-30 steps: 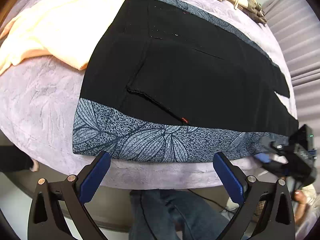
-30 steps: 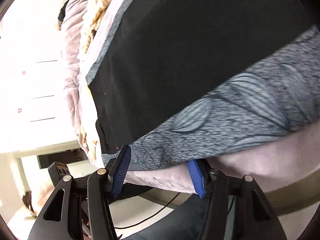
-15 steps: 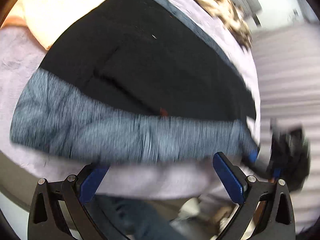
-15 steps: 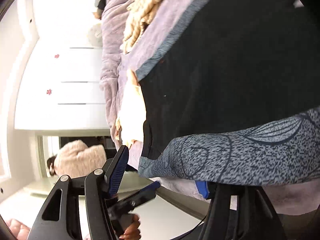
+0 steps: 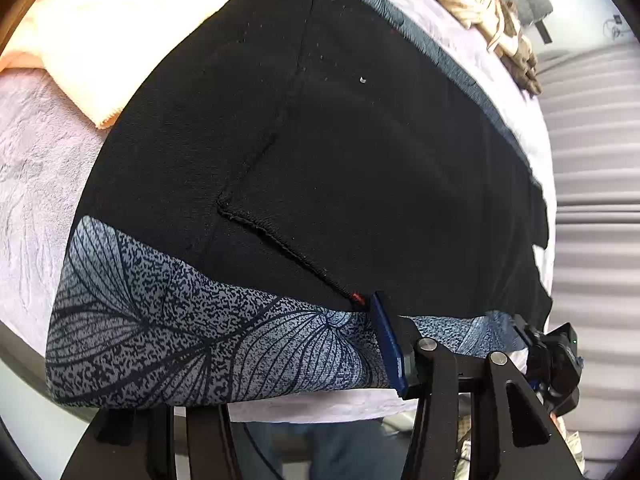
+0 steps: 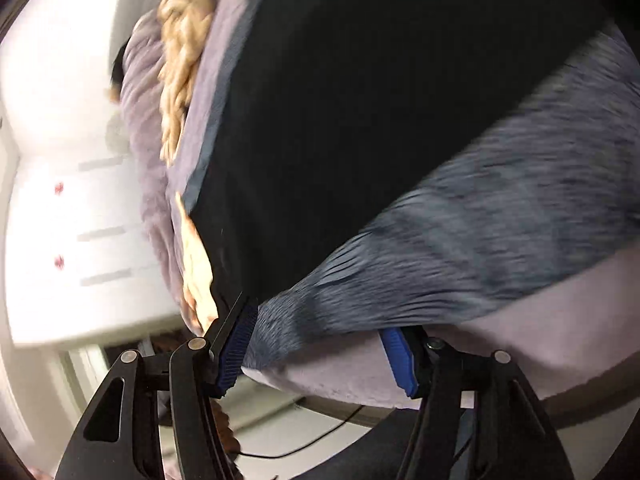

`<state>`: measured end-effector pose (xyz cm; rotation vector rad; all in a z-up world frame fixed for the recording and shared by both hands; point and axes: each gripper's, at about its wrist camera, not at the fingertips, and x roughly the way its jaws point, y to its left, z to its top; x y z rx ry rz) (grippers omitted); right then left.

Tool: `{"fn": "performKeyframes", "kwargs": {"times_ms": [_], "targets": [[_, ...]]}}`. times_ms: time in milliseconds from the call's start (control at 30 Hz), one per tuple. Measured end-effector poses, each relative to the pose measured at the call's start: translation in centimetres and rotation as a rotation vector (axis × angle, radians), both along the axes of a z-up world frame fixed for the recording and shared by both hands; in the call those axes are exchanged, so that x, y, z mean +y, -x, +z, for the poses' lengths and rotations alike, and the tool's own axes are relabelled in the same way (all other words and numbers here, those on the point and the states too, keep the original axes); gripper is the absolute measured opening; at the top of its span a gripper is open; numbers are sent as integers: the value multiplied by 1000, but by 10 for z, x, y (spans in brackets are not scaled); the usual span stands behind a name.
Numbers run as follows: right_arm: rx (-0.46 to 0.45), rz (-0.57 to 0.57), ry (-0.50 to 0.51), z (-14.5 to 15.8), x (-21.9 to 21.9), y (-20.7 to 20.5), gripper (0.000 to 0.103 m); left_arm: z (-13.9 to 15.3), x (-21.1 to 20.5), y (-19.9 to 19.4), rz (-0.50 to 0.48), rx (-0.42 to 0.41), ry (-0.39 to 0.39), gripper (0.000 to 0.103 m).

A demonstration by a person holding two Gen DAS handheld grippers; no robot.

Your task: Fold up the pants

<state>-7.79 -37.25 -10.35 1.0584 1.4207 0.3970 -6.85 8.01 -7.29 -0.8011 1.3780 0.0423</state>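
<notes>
The pants [image 5: 340,152] are lying flat on the bed [image 5: 36,168]; their patterned edge is being clenched by the left hand-held gripper [image 5: 256,364], and straddled, ungripped, by the right hand-held gripper [image 6: 320,356]. Both should be lifted evenly.

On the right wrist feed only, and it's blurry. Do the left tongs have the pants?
Observer: Left tongs have just been closing on the pants, at the leaf-print grey band. One blue pad lies on top; the other finger is hidden under the fabric.
Operator: Where along the band?
Observer: Just below the lower end of the pocket opening, beside a small red tag.
Operator: Anything crowding that side?
Observer: A peach cloth lies on the lilac blanket and meets the pants' black edge. I can't tell which overlaps which.
</notes>
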Motion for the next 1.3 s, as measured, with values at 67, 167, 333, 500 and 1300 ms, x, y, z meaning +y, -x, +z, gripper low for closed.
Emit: {"fn": "performKeyframes", "kwargs": {"times_ms": [67, 167, 333, 500, 1300], "targets": [[48, -118, -68, -14, -20, 5, 14, 0, -2, -6, -18, 22, -17, 39], [18, -170, -34, -1, -26, 5, 6, 17, 5, -10, -9, 14, -14, 39], [-188, 53, 140, 75, -9, -54, 6, 63, 14, -38, -11, -97, -83, 40], [-335, 237, 187, 133, 6, -160, 6, 98, 31, -105, 47, -232, -247, 49], [-91, 49, 41, 59, -57, -176, 65, 38, -156, -211, -283, -146, -407, 71]]}}
